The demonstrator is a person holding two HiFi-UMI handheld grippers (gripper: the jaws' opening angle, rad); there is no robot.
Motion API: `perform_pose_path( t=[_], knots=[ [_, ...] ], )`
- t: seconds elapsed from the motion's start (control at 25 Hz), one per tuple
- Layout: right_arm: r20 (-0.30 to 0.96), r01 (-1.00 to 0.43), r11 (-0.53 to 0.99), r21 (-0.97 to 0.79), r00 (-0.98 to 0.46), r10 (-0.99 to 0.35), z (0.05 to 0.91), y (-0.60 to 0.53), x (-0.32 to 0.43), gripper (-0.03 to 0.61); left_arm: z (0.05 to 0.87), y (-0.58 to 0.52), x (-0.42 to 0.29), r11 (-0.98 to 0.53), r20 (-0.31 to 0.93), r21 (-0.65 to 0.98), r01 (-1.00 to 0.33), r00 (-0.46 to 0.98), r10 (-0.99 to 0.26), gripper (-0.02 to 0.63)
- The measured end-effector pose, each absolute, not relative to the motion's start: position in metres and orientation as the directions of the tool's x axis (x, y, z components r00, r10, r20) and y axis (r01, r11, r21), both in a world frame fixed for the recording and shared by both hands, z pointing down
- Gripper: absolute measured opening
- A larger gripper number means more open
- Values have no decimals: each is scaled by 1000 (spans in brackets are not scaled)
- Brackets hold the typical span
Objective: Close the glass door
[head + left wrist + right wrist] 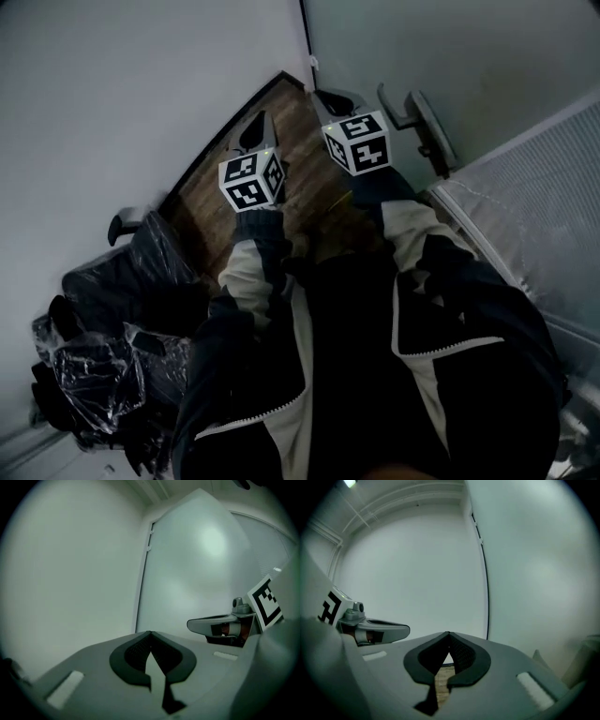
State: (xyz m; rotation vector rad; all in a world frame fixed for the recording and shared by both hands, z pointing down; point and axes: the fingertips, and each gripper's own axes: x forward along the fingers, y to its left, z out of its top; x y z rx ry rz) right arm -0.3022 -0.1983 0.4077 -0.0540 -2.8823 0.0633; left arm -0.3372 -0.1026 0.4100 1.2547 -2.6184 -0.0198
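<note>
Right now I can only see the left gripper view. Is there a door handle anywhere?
Observer: Yes. The head view shows a lever handle just right of the right gripper.
Operator: Is that gripper open?
Observer: No. The right gripper view shows its jaws together, with nothing between them.
Operator: What's down on my left?
Observer: What looks like a black chair wrapped in plastic, standing against the wall.
</note>
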Motion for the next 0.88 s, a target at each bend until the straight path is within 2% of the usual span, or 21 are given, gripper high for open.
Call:
perform_pose_path(
  t=[0.32, 0.64, 0.88],
  knots=[
    [238, -330, 944, -25, -919, -315, 396, -252, -282, 5, 396, -186, -341, 264, 169, 88, -960, -247, -954, 0],
    [221, -622, 781, -48, -769, -599, 398, -274, -201, 5, 398, -236, -290, -54, 169, 94, -994, 69, -983, 0],
    [240, -749, 663, -9, -645, -725, 401, -291, -134, 5, 405, -262, -245, -193, 167, 111, -975, 210, -963, 0]
  ],
)
